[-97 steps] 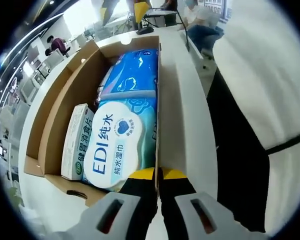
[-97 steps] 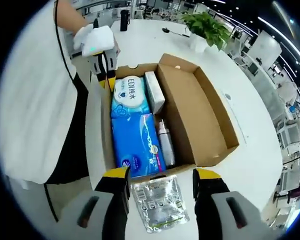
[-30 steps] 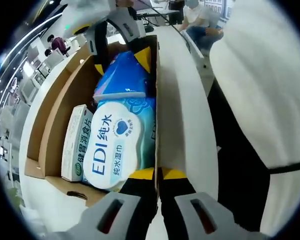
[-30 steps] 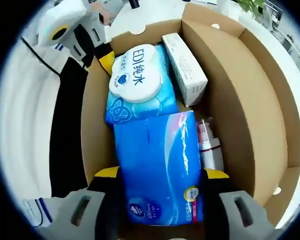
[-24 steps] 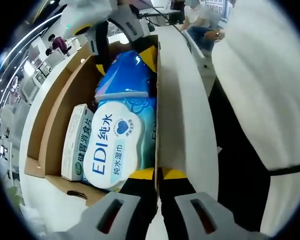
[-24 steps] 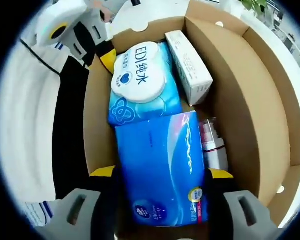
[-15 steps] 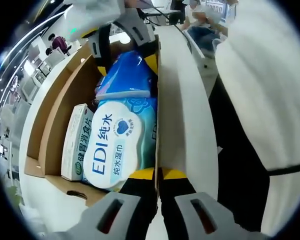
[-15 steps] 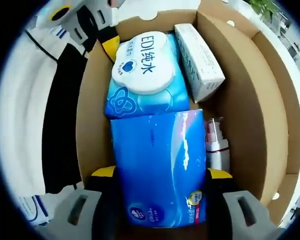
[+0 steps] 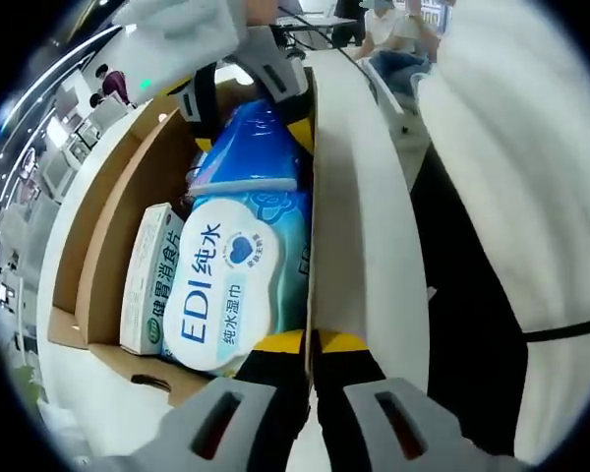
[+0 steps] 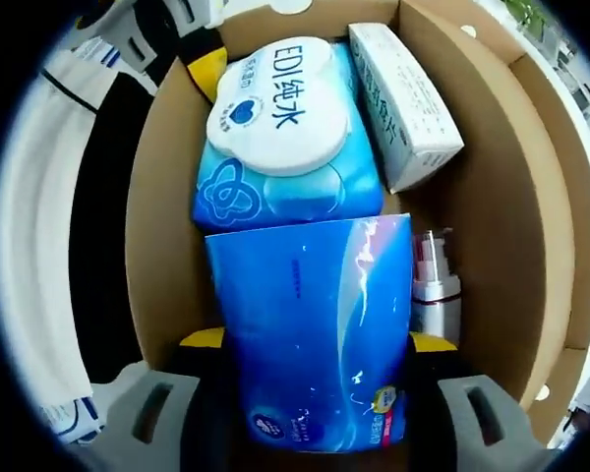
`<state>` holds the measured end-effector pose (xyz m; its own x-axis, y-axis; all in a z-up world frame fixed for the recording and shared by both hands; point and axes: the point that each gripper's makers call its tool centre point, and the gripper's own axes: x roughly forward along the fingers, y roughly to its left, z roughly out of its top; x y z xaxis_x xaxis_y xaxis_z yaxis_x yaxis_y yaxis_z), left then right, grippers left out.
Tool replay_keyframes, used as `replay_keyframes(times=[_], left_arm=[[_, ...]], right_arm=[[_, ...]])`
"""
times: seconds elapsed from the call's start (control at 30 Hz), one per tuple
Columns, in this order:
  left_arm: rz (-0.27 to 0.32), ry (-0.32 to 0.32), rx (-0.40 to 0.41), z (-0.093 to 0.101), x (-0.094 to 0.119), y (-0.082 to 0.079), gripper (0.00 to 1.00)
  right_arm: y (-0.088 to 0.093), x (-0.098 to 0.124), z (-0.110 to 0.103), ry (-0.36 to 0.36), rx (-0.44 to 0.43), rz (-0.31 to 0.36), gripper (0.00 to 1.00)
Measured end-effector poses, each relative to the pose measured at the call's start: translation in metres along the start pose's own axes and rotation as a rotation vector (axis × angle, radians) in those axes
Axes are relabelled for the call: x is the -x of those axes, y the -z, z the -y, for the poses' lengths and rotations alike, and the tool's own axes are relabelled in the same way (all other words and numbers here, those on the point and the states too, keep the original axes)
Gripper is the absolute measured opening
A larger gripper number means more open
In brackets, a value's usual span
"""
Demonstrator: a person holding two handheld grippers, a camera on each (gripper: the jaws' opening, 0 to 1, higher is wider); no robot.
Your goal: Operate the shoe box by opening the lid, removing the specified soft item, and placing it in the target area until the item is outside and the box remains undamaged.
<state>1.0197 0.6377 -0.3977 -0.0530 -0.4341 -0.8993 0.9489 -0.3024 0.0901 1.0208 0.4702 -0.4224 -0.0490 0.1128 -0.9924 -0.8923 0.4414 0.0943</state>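
Observation:
The open cardboard shoe box [image 9: 108, 226] [image 10: 492, 197] holds a blue soft tissue pack [image 10: 310, 324] [image 9: 246, 147], an EDI wet-wipes pack [image 10: 280, 108] [image 9: 221, 285], a white carton [image 10: 408, 98] [image 9: 147, 280] and a small pump bottle [image 10: 435, 295]. My right gripper [image 10: 315, 344] [image 9: 246, 103] is shut on the blue pack, one jaw on each long side. That end of the pack is tilted up above the wipes. My left gripper [image 9: 310, 342] [image 10: 202, 59] is shut on the top edge of the box's side wall, where the white lid [image 9: 359, 197] hangs open.
The box stands on a white table [image 9: 69, 393]. The person's white shirt [image 9: 531, 147] and dark trousers are close to the lid side. People sit at desks [image 9: 393, 29] in the background.
The right gripper came from outside the box, over a silver foil pack, into it and closed on the blue pack, which has tilted up. The left gripper has held still.

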Motion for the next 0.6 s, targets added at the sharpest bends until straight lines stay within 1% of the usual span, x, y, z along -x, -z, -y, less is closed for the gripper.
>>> replay_keyframes(times=[0.03, 0.1, 0.2, 0.33, 0.43, 0.53, 0.6], left_arm=[[0.0, 0.001, 0.0, 0.0, 0.0, 0.0, 0.02], [-0.001, 0.004, 0.002, -0.0002, -0.0004, 0.0004, 0.01], [-0.003, 0.013, 0.002, -0.0003, -0.0005, 0.0006, 0.01], [-0.003, 0.016, -0.002, -0.0002, -0.0004, 0.0006, 0.01], [-0.002, 0.013, -0.005, -0.0004, -0.0003, 0.0007, 0.01], [-0.003, 0.013, -0.008, -0.0002, -0.0001, 0.0004, 0.01], [-0.003, 0.012, -0.007, -0.0002, 0.0002, 0.0001, 0.01]], right_arm=[[0.0015, -0.0032, -0.0008, -0.014, 0.003, -0.032, 0.7], [0.002, -0.0086, 0.001, -0.025, 0.004, -0.074, 0.7], [0.0034, -0.0059, -0.0012, -0.029, -0.005, -0.074, 0.7], [0.0034, -0.0048, -0.0016, -0.032, -0.006, -0.06, 0.69], [0.0034, -0.0064, -0.0016, -0.034, -0.009, -0.038, 0.69], [0.0036, -0.0068, -0.0012, -0.023, -0.013, -0.023, 0.68], [0.0026, -0.0064, -0.0008, -0.018, -0.012, 0.005, 0.67]])
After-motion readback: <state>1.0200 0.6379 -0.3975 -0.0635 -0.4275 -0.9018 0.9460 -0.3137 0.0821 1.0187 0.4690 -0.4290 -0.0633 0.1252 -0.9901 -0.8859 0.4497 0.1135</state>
